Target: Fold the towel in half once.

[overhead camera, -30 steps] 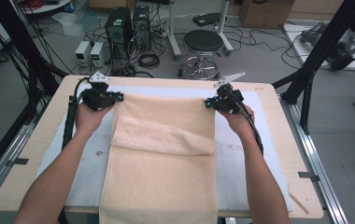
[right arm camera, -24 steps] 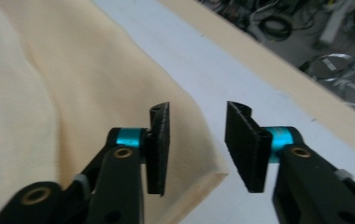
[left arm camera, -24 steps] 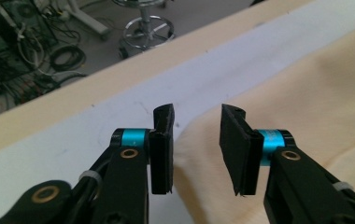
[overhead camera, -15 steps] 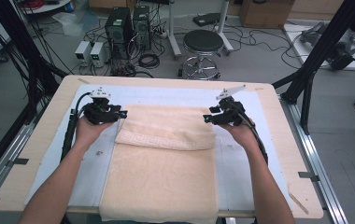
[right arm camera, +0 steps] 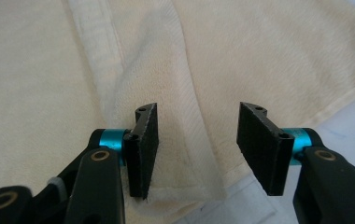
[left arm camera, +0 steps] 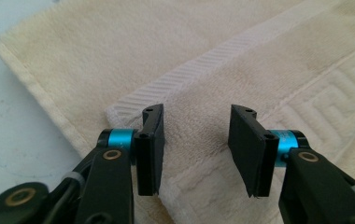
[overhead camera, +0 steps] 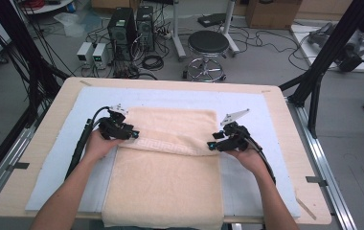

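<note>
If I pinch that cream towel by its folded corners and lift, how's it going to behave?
The towel will probably sag and drape, since its folded flap already lies soft and rumpled. The terry pile looks grippy, so slipping seems unlikely. It hangs over the table's near edge, so a push would likely bunch it rather than slide it.

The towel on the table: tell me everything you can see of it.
The towel is cream terry cloth with a ribbed woven band and a raised key-pattern border. It lies flat on the pale blue mat, its far end folded back toward the person, so the folded edge runs crosswise at mid-table. Its near end reaches the table's near edge. The left gripper and right gripper sit at the fold's two corners, jaws just opened and standing apart over the cloth, not pinching it.
</note>
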